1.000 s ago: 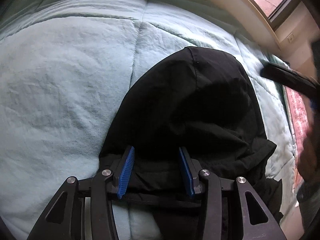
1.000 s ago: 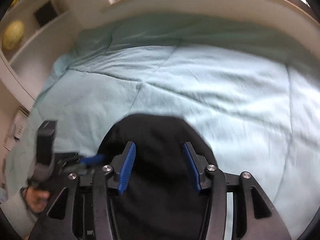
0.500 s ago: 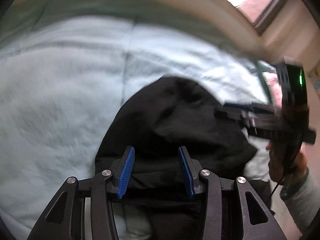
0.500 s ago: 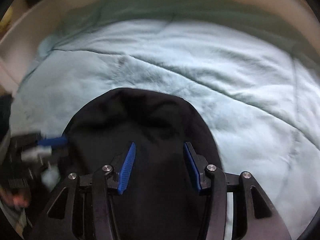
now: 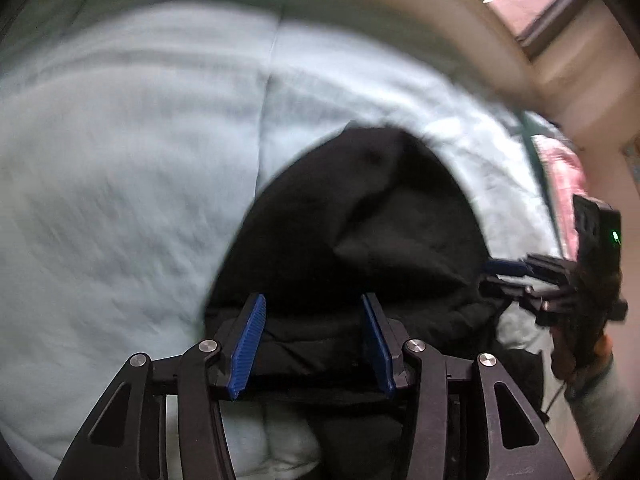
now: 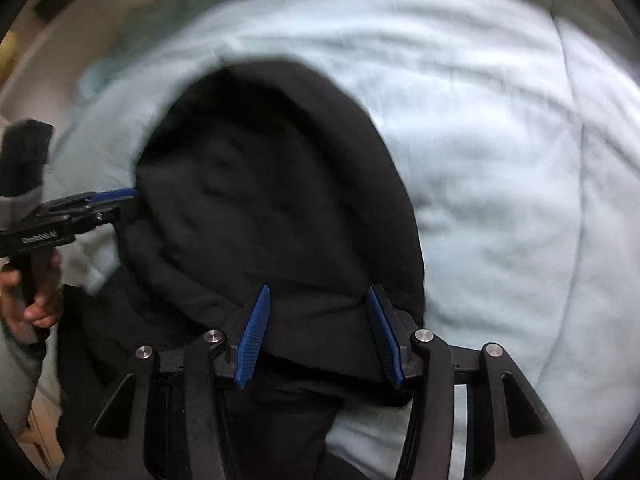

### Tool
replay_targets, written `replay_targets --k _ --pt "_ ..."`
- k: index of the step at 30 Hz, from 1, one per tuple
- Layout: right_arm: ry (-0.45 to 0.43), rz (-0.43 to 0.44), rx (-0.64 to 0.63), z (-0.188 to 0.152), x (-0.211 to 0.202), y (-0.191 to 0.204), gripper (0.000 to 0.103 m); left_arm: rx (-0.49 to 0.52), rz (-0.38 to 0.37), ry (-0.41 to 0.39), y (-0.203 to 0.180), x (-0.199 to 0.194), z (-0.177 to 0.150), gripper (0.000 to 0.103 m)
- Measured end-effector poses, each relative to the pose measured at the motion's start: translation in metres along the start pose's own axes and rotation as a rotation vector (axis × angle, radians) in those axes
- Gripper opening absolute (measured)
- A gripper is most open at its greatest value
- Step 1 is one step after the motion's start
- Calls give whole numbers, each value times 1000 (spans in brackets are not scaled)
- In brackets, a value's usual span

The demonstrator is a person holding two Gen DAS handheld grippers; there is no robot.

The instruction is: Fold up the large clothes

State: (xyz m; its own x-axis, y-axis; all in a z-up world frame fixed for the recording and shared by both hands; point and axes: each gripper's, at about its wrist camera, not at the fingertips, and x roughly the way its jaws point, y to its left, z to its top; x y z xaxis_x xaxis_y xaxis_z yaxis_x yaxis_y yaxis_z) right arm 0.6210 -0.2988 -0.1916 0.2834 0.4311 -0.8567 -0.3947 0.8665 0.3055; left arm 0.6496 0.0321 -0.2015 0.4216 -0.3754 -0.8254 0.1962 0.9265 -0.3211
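Black garment [image 5: 360, 240] on quilt [image 5: 120, 200], spanning parted fingers of left gripper [image 5: 312, 340], right gripper [image 6: 320, 336].

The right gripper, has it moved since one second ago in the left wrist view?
Yes. The right gripper has come inward from the view's right edge to the black garment on the blanket.

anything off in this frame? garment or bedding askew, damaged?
Nothing damaged or spilled. The black garment lies bunched and creased on the light blue quilt, not yet flat. Left gripper and right gripper are both open over it. Motion blur hides finer detail.
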Motion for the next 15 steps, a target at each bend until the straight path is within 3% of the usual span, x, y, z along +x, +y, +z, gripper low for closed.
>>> replay_targets --k 2,3,5,8,11,15 --pt "-45 50 9 10 -20 -5 54 23 -10 -39 2 -17 15 55" --pt "-54 69 19 18 -24 -8 55 27 -17 -46 5 -21 25 69" --pt "-68 80 25 35 -27 -15 63 22 18 -43 13 -18 45 79" --pt "-55 56 3 57 -16 -25 71 23 -10 9 24 -2 61 79" --pt "-27 100 39 73 1 -40 71 10 -127 108 35 24 72 78" --pt "14 124 44 89 36 -51 71 -12 -188 186 39 65 75 78"
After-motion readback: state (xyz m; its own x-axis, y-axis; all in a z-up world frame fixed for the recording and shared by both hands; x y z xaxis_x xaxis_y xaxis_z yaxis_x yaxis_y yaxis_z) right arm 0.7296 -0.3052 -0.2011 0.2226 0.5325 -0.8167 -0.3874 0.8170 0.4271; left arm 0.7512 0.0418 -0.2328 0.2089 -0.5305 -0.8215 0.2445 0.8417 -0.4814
